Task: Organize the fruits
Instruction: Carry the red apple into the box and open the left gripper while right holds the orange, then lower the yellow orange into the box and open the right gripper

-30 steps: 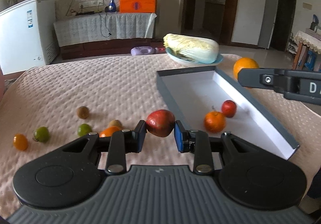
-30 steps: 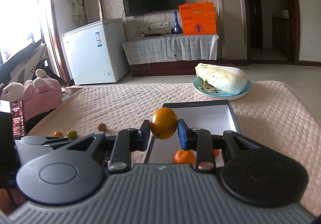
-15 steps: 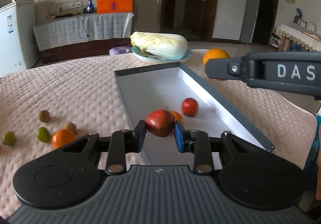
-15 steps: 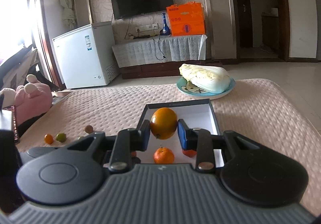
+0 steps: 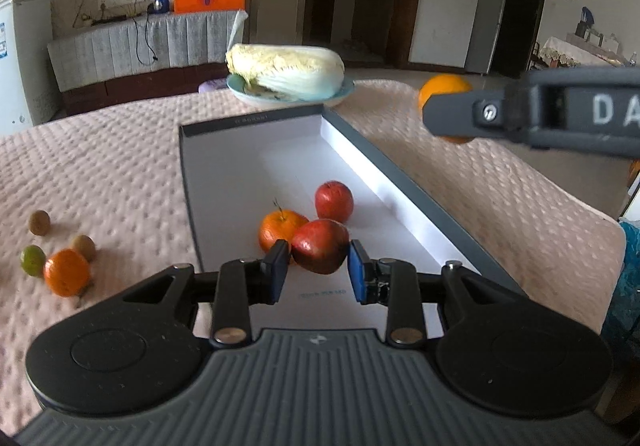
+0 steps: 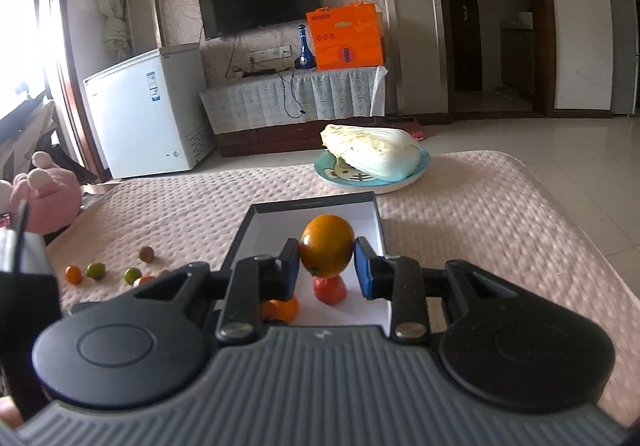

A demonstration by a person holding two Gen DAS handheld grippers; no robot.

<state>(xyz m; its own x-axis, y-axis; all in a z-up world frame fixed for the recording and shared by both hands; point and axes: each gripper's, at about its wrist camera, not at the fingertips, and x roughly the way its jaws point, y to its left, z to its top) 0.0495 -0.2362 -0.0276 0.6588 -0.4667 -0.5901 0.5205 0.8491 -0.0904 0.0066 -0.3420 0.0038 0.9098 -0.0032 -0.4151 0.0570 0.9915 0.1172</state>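
Left wrist view: left gripper (image 5: 319, 267) clamps a dark red apple (image 5: 320, 245) at lower centre, above the grey box (image 5: 404, 174), which contains a tangerine (image 5: 277, 228) and a second apple (image 5: 334, 201). Right gripper (image 5: 448, 114) enters from upper right. Right wrist view: right gripper (image 6: 327, 267) grips an orange (image 6: 327, 244) at centre frame; only here, a pink plush toy (image 6: 44, 198) shows at left edge.
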